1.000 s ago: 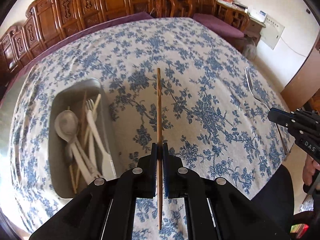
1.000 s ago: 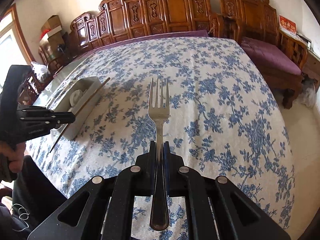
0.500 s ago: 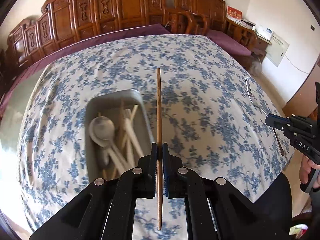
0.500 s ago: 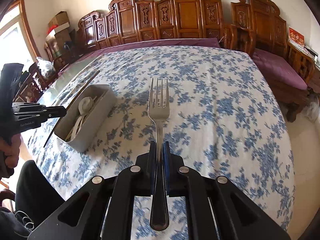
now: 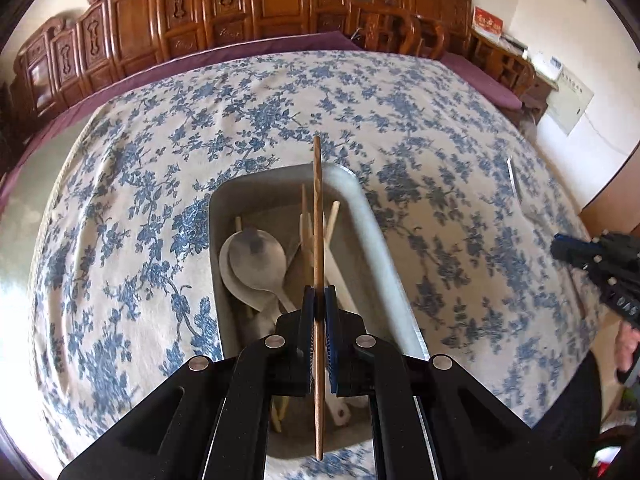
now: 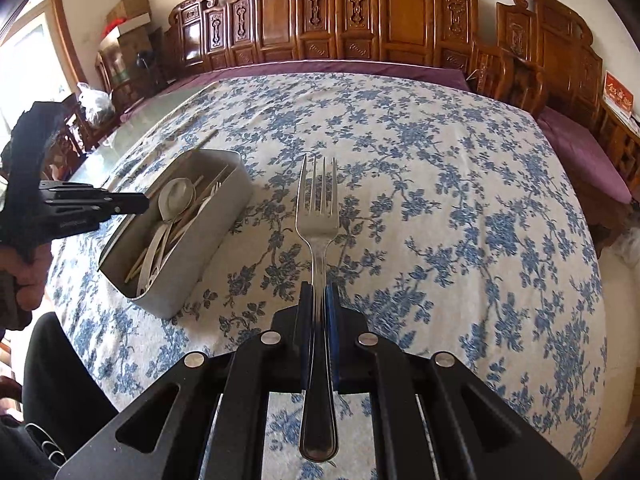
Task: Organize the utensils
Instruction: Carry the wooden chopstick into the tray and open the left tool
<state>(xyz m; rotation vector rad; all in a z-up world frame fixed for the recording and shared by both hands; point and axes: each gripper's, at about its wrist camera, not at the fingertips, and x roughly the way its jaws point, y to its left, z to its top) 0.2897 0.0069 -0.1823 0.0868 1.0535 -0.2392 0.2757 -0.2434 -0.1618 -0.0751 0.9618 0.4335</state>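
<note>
Since a second ago, the left gripper point(image 5: 319, 300) is sliding over the grey tray point(image 5: 370, 216) by the table's left edge. It is squeezing a wooden chopstick point(image 5: 317, 216), likely to drop it among the spoons. Off to the tray's right, the right gripper point(image 6: 319, 300) is squeezing a metal fork point(image 6: 318, 216) and waiting its turn.
</note>
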